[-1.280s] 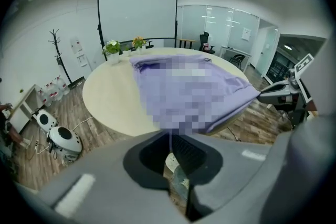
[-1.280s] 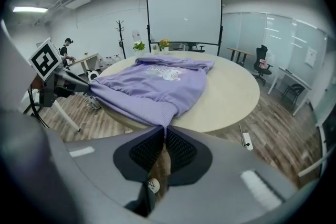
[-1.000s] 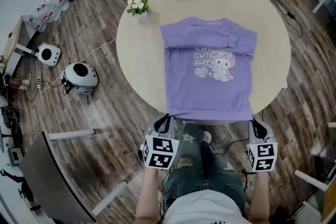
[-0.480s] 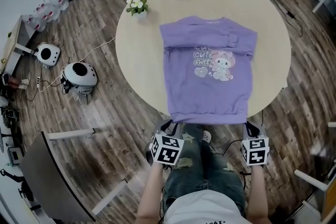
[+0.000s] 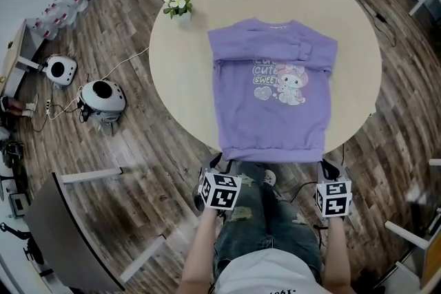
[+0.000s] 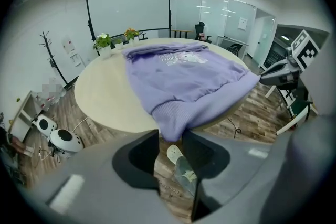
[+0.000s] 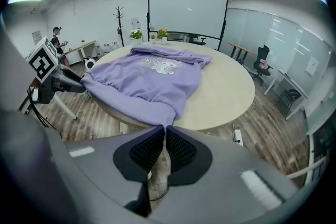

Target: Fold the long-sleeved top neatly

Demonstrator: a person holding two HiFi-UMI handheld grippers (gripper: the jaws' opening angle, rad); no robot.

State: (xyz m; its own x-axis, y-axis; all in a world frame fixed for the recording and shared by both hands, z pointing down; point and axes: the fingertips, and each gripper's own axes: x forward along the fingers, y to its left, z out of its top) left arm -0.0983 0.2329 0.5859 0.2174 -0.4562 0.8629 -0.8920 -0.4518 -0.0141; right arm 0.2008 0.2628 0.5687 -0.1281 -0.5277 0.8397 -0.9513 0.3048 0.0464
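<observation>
At hem: left gripper, right gripper clamp top.

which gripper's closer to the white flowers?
Left. The left gripper grips the top at its hem corner on the side of the white flowers; the right gripper grips the opposite corner, farther off.

The lavender long-sleeved top lay face up on the table, collar far, cartoon print on its chest, sleeves folded across the front. Its ribbed hem overhung the near edge, corners pinched by the left tool and right tool.
</observation>
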